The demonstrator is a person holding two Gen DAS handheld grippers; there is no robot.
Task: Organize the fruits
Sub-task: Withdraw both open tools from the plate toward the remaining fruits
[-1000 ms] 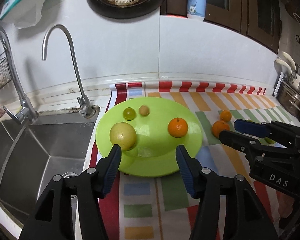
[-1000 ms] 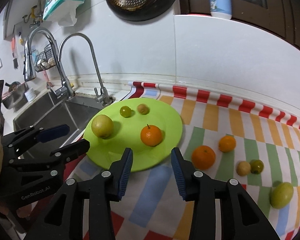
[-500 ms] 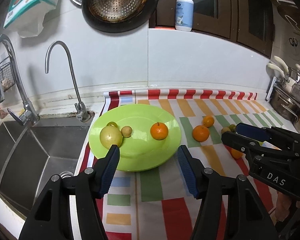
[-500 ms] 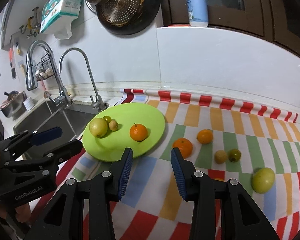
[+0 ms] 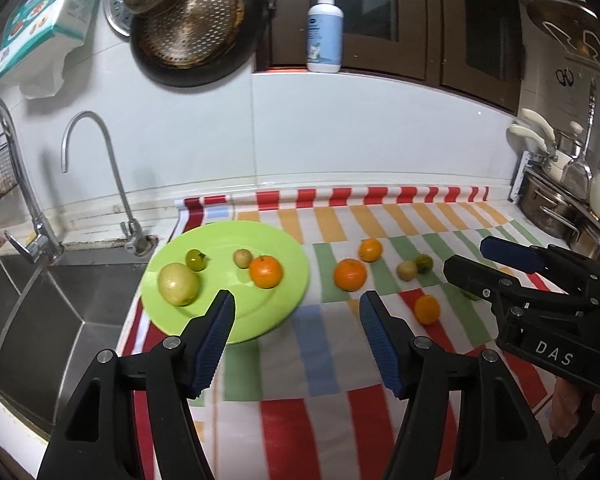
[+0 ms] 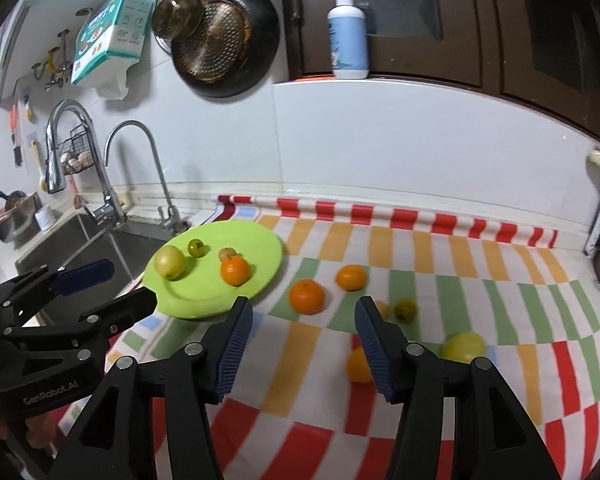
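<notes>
A lime-green plate (image 5: 260, 312) lies on the striped cloth and carries a yellow-green apple (image 5: 179, 284), a small green fruit (image 5: 196, 260), a small tan fruit (image 5: 242, 258) and an orange (image 5: 265, 271). Loose on the cloth to its right are an orange (image 6: 306, 296), a smaller orange (image 6: 351, 277), a green fruit (image 6: 405, 311), a big yellow-green fruit (image 6: 463, 346) and a small orange (image 6: 358, 365) half hidden by a finger. My left gripper (image 5: 297, 298) hovers short of the plate, jaws opening, empty. The right gripper (image 6: 304, 306) hangs before the loose fruit, jaws opening, empty.
A steel sink (image 5: 40, 320) with two taps (image 5: 116, 184) lies left of the plate. Pots (image 5: 552, 208) stand at the far right. A pan (image 5: 192, 28) hangs on the wall and a soap bottle (image 5: 325, 32) stands on the ledge. The striped cloth (image 5: 320, 352) runs to the counter's front.
Both grippers have drawn back and up from the plate, so more of the cloth and loose fruit shows. The right jaws have spread clearly wider, the left a little.
</notes>
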